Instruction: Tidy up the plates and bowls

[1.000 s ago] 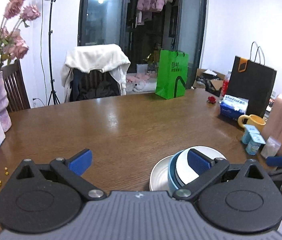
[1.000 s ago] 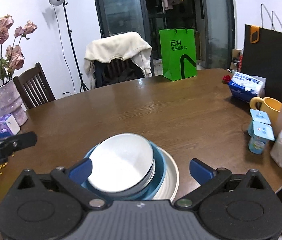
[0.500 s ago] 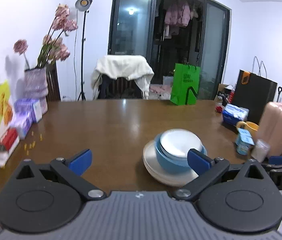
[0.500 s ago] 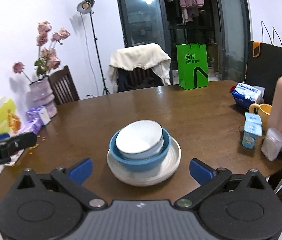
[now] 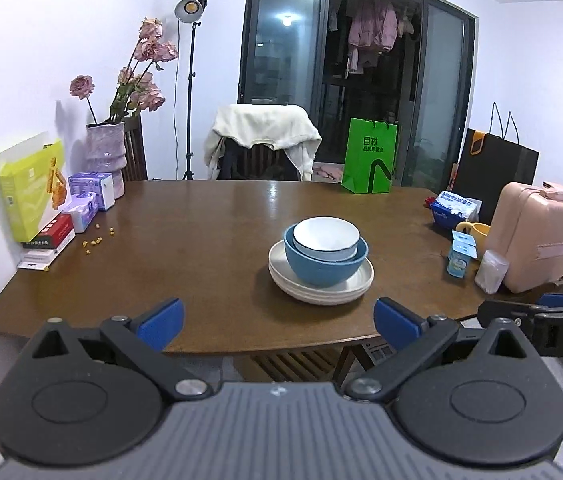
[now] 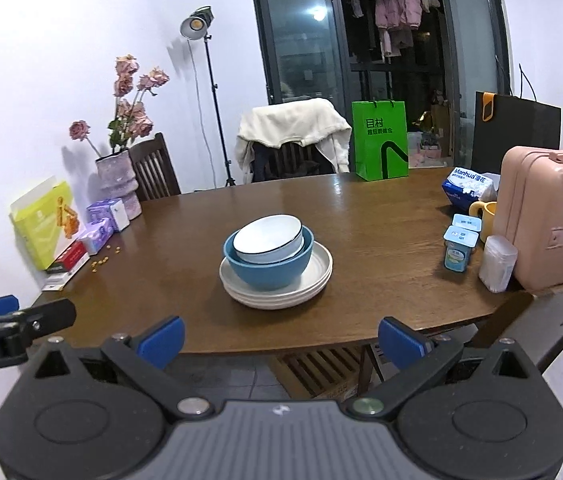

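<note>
Wooden table (image 5: pixel 201 248) carries boxes along its left edge, then, near the middle toward the near edge, a white bowl (image 5: pixel 326 238) nested in a blue bowl (image 5: pixel 323 266) on stacked white plates (image 5: pixel 321 290). Both the left hand-held gripper (image 5: pixel 277 322) and right hand-held gripper (image 6: pixel 281 338) hover off the near edge, jaws wide apart, holding nothing.

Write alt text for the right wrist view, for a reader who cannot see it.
A white bowl sits nested in a blue bowl on a stack of white plates, centred on a brown wooden table. The open right tool, with blue pads, hangs empty off the table's near edge. The left tool shows at far left.
</note>
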A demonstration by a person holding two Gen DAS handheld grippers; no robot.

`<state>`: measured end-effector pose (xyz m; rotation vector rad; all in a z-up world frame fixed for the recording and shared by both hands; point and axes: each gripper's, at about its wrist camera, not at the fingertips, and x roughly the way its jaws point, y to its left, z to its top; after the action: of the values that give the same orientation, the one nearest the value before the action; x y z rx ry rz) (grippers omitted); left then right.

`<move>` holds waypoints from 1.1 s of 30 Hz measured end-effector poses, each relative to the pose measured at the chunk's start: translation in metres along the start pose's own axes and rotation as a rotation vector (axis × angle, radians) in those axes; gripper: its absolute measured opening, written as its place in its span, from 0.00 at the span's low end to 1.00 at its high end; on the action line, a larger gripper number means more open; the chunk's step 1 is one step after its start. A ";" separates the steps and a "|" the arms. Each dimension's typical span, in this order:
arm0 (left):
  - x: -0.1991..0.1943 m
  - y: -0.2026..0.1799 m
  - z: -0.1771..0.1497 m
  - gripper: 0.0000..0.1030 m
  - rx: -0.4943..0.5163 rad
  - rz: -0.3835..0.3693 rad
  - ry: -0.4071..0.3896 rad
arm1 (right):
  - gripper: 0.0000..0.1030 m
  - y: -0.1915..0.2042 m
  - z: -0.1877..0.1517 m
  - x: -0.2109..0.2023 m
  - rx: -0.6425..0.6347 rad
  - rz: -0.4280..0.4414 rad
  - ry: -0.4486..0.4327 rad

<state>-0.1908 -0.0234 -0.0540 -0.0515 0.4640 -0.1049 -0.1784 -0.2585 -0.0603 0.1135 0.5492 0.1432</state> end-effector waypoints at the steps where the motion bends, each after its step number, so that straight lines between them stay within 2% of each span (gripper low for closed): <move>1: -0.004 -0.003 -0.001 1.00 0.002 0.001 -0.002 | 1.00 -0.001 -0.002 -0.004 0.000 0.006 0.002; 13: -0.029 -0.019 -0.010 1.00 0.020 -0.003 -0.016 | 1.00 -0.003 -0.018 -0.037 0.000 0.032 -0.008; 33: -0.034 -0.017 -0.010 1.00 0.017 0.000 -0.028 | 1.00 0.000 -0.019 -0.044 -0.011 0.038 -0.029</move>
<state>-0.2269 -0.0364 -0.0465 -0.0363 0.4348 -0.1077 -0.2250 -0.2641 -0.0537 0.1150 0.5169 0.1811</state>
